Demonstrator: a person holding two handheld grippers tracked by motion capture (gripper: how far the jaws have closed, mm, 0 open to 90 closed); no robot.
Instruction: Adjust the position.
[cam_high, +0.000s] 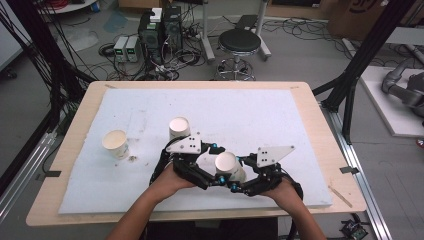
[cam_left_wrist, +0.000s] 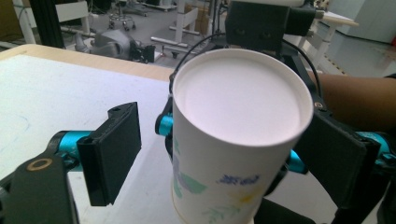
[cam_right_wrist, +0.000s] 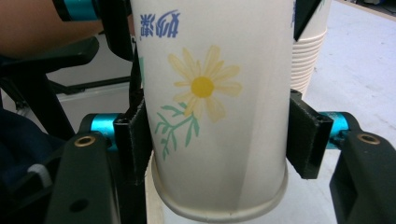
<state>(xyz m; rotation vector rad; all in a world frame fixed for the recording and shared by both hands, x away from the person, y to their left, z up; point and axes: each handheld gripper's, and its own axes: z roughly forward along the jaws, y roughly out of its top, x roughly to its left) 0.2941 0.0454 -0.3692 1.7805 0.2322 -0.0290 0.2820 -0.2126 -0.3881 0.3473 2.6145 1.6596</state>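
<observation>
White foam sheet (cam_high: 280, 115) covers the wooden desk (cam_high: 75, 125), and beyond the desk a black stool (cam_high: 239, 42) and computer boxes (cam_high: 160, 30) stand on the grey floor. Well to the left of the left hand-held gripper (cam_high: 212, 172), a paper cup (cam_high: 116, 143) stands alone on the sheet, mouth up. Just behind this gripper stands a stack of cups (cam_high: 179, 129). The left hand-held gripper has its jaws wide apart; the flowered cup (cam_high: 230, 167) is between them, but in the left gripper view the left pad (cam_left_wrist: 112, 151) is clearly away from the cup wall (cam_left_wrist: 224, 182). The flowered cup is upside down, its flat bottom on top, between the two grippers near the front edge of the desk. The right hand-held gripper (cam_right_wrist: 217, 140) is closed on this cup: in the right gripper view both black pads (cam_right_wrist: 306, 140) press on the cup sides, just above its rim (cam_right_wrist: 219, 207).
</observation>
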